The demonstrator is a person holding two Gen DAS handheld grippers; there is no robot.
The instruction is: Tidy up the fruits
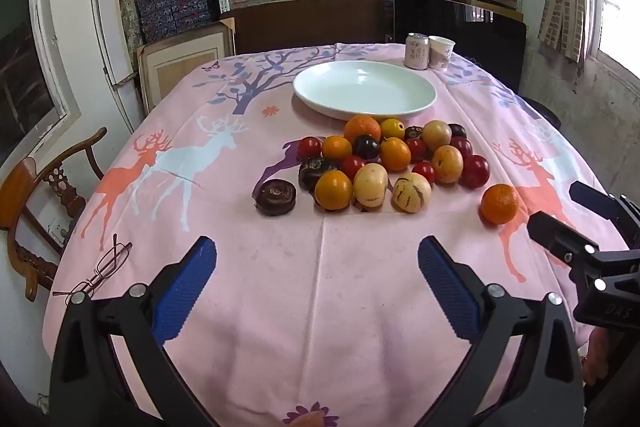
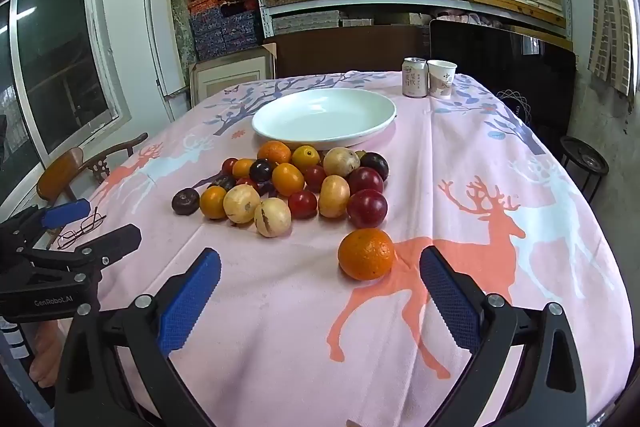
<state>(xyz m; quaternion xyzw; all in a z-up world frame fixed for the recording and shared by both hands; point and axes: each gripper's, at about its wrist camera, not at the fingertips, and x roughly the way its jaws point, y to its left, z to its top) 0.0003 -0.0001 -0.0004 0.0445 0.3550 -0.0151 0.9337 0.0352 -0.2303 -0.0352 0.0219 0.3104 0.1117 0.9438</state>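
Lone orange (image 2: 366, 253) — round, axis indiscernible

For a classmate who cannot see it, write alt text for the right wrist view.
The open right gripper hovers over a pink deer-print tablecloth, a lone orange just ahead of its blue fingers. Beyond lies a pile of fruit, then an empty white plate, a can and a paper cup. The left gripper and eyeglasses sit at left.

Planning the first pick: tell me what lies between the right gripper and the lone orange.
Only bare pink tablecloth lies between the open right gripper and the lone round orange, shown in the right wrist view.
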